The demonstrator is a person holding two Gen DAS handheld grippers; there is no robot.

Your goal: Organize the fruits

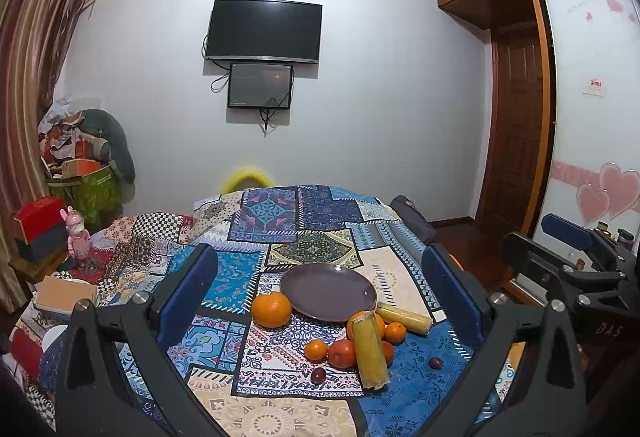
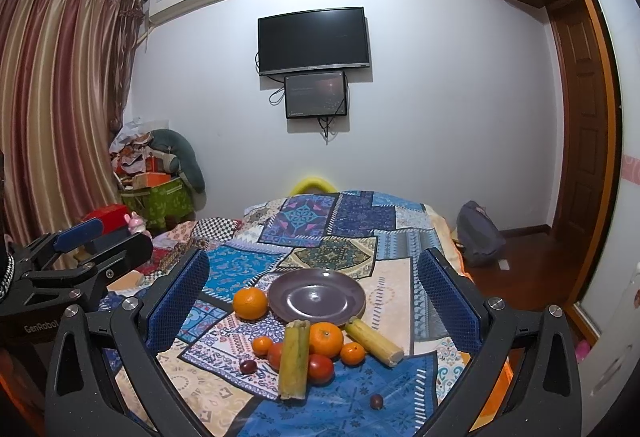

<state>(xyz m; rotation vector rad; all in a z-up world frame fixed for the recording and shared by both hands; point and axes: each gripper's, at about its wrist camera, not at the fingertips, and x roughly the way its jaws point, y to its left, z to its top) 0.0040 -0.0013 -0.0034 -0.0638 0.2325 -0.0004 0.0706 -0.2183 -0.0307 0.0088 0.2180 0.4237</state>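
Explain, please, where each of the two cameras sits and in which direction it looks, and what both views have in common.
Left wrist view: sits on the left gripper, looks forward over the patchwork cloth at the purple plate and fruit; its own open blue fingers frame the view, and the right gripper shows at the right edge.
Right wrist view: sits on the right gripper, same direction; the left gripper shows at the left edge.
Shared: plate, large orange, two sugarcane pieces, wall television.
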